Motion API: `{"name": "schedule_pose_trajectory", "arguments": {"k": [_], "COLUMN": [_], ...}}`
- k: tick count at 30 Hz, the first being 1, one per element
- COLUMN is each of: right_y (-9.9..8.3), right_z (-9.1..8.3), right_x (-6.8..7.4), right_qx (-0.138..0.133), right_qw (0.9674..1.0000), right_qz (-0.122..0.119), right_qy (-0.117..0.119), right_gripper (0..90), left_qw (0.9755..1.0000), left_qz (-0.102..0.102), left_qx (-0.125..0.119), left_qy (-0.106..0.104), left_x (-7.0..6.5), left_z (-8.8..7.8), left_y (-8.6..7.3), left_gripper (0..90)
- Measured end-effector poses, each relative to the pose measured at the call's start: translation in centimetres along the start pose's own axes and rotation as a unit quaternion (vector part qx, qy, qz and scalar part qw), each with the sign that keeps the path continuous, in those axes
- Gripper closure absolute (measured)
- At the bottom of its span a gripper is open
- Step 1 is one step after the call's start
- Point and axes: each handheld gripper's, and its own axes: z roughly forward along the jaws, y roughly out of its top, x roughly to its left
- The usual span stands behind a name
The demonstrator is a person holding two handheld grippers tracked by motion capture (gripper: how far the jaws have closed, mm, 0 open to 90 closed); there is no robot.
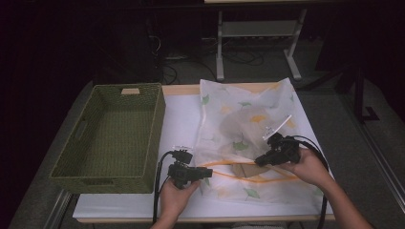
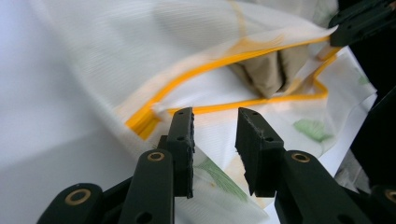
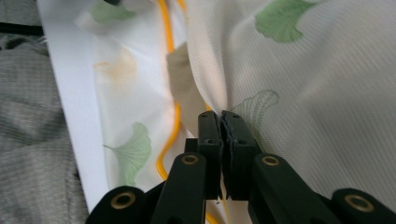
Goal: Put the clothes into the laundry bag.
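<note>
Pinching the mesh laundry bag (image 3: 299, 93), the right gripper (image 3: 221, 116) has its jaws clamped tight on a fold of the white fabric, just beside the orange-trimmed opening (image 3: 173, 121). In the high view the right gripper (image 1: 261, 160) points left and slightly down, the right hand (image 1: 305, 167) wrapped behind it with the forearm coming in from the lower right. Over on the other side, the left gripper (image 2: 215, 126) stands partly open with nothing between its pads; it hovers just short of the orange trim (image 2: 224, 108) at the bag's mouth. In the high view the left gripper (image 1: 206, 172) lies level, pointing right at the bag's near corner, the left hand (image 1: 175, 193) cupped beneath it. A tan item (image 2: 268, 74) sits inside the opening. The bag lies flat on the white counter (image 1: 179, 119), printed with green and orange leaves. A woven green basket (image 1: 107, 171) stands to its left. No writing is legible.
</note>
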Motion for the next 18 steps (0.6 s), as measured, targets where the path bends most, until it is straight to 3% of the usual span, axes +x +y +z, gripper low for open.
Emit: {"name": "schedule_pose_trajectory", "arguments": {"k": [4,13,18], "right_y": [-0.5,-0.6,-0.9], "right_z": [-0.1,-0.3,-0.7], "right_x": [-0.5,-0.6,-0.8], "right_qx": [0.001,-0.002,-0.008], "right_qw": [0.9999,0.9999,0.9998], "right_qz": [0.011,0.011,0.015], "right_qy": [-0.006,-0.007,-0.009], "right_gripper": [86.0,85.8,85.9], "left_qw": [0.9999,0.9994,0.9993], "left_qz": [-0.008,-0.014,-0.031], "left_qx": [-0.001,-0.009,-0.002], "left_qy": [0.009,0.03,0.023], "left_x": [0.4,1.1,1.9], "left_z": [-0.7,-2.2,-2.2], "left_y": [-0.3,-0.9,-1.4], "left_gripper": [64.2,54.6,49.3]}}
